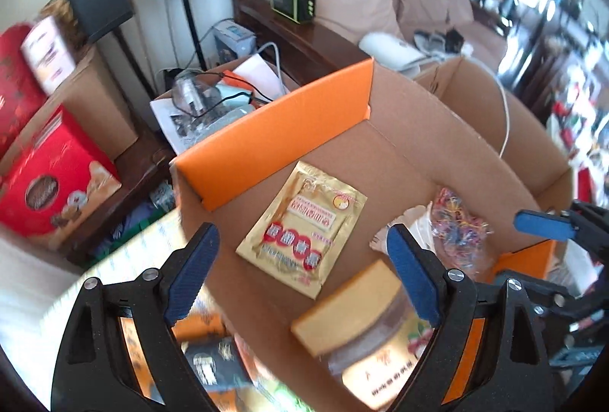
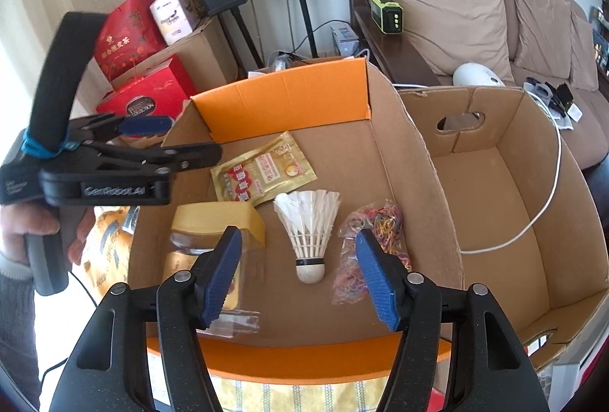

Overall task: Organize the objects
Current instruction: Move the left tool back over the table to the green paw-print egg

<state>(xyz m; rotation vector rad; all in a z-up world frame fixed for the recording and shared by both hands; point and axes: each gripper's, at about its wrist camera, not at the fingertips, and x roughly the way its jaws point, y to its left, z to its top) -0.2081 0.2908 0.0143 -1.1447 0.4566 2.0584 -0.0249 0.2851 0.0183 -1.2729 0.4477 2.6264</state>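
Over the orange-flapped cardboard box [image 2: 384, 160], your right gripper [image 2: 298, 280] and left gripper [image 1: 302, 277] gape empty, so you should next, I judge, close on the white feather shuttlecock [image 2: 309, 229] near its front edge.

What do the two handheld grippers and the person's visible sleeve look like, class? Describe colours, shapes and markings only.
Each gripper, left gripper and right gripper, has black angular plastic arms with silver rivets and ribbed blue finger pads. The left gripper's black body carries pale "GenRobot.AI" lettering and a blue band. The sleeve is dark grey.

Open box floor [image 2: 354, 160] behind shuttlecock [image 2: 308, 233], orange flap [image 2: 289, 99] beyond.
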